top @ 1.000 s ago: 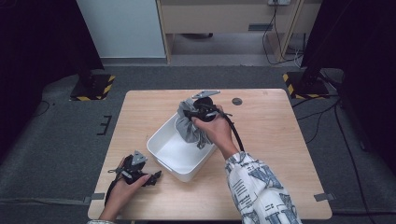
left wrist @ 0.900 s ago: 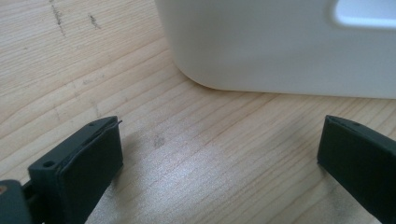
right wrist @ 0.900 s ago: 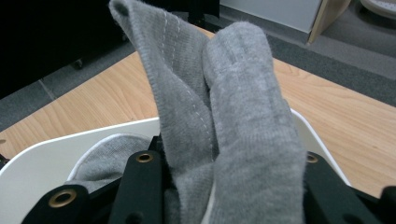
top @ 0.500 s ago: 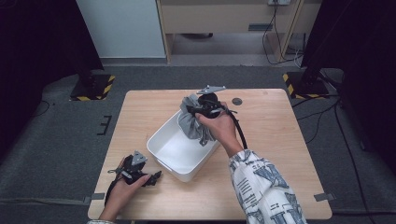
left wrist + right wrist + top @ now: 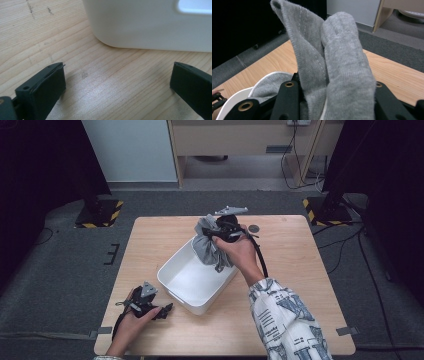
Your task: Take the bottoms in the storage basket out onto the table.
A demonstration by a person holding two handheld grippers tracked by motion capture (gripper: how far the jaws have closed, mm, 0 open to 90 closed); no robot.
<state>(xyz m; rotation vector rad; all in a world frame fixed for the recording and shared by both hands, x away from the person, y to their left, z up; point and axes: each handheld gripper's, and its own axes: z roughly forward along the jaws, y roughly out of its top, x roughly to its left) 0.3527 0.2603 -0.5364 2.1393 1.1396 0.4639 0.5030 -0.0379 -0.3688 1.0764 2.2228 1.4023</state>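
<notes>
A grey cloth [image 5: 210, 247] hangs over the far corner of the white bin [image 5: 180, 285], bunched in my right gripper [image 5: 212, 234], which is shut on it. In the right gripper view the grey cloth [image 5: 337, 65] is folded thick between the two black jaws and rises above them, with the bin rim [image 5: 237, 100] low at the left. My left gripper [image 5: 162, 312] rests on the table near the bin's near-left corner, held by a hand. In the left gripper view its jaws stand wide apart over bare wood, facing the bin wall [image 5: 150, 25]; the left gripper [image 5: 117, 92] is open.
A small dark round object [image 5: 254, 228] lies on the wooden table [image 5: 300, 285] at the far right of the bin. Cables trail from both grippers. Beyond the table are grey floor, a white cabinet and yellow-black striped stand feet.
The right gripper has lifted the grey cloth a little higher over the bin's far corner. The left gripper has stayed put.
</notes>
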